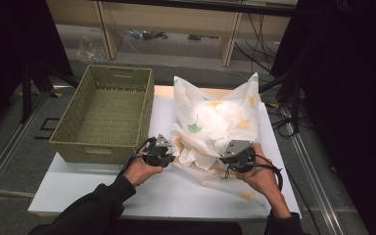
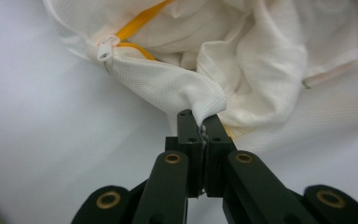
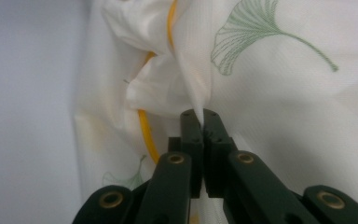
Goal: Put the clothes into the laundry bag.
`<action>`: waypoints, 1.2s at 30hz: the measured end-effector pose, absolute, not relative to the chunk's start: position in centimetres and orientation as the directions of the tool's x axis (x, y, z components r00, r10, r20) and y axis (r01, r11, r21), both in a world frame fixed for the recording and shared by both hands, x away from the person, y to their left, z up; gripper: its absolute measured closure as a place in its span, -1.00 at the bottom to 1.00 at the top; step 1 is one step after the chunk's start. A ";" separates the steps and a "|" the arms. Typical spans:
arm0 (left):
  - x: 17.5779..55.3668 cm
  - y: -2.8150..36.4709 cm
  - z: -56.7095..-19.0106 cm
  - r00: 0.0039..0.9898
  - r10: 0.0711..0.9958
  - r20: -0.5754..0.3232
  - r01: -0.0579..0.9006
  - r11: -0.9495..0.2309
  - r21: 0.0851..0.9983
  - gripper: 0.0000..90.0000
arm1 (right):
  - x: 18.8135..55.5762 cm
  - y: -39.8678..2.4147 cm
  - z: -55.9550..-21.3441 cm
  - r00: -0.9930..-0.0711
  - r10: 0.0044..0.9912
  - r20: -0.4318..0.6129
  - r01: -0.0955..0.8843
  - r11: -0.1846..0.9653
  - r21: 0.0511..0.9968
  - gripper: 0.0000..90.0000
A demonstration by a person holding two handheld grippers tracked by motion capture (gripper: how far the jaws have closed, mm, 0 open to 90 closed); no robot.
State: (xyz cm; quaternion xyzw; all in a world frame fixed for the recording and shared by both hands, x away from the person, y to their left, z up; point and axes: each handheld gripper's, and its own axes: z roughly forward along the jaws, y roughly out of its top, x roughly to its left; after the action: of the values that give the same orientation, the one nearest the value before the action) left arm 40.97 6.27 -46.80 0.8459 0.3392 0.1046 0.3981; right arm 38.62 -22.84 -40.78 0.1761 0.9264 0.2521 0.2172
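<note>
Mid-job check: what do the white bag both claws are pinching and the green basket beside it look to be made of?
White leaf-printed zip bag: looks like thin mesh fabric, matte; a fine grid weave shows where the left claw pinches it, it crumples softly, and it has yellow zipper tape. The right claw grips a fold too. Olive-green rectangular basket: woven-look lattice walls, possibly moulded plastic or rattan; hard to tell.

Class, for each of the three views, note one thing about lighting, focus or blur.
High view: the white table is brightly lit while the surroundings fall into deep shadow, and the picture is soft overall. Left gripper view: the mesh fabric pinched by the left gripper is sharp, the near arms blurred. Right gripper view: the ginkgo leaf print reads clearly, and the table at left is a featureless pale blur.
</note>
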 end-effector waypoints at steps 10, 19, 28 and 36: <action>39.3 7.1 -48.0 0.749 0.648 -0.138 0.538 -0.473 0.698 0.76 | 39.5 -22.1 -42.9 -0.852 0.433 -0.294 0.239 0.821 0.519 1.00; 38.8 7.5 -48.0 0.787 0.607 -0.110 0.485 -0.500 0.718 0.96 | 41.2 -21.9 -44.2 -0.839 0.449 -0.307 0.256 0.825 0.504 1.00; 36.8 7.6 -48.1 0.828 0.553 -0.097 0.450 -0.549 0.704 0.97 | 45.2 -22.3 -45.1 -0.751 0.541 -0.380 0.321 0.801 0.505 1.00; 35.4 7.0 -48.3 0.857 0.501 -0.117 0.430 -0.573 0.698 0.97 | 46.8 -23.0 -44.6 -0.701 0.592 -0.397 0.351 0.771 0.531 1.00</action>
State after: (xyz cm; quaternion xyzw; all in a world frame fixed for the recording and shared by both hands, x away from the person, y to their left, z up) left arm 35.43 7.03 -48.33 0.8855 0.2630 0.0468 0.3802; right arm 46.85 -23.01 -44.63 0.2628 0.8974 0.2127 0.2836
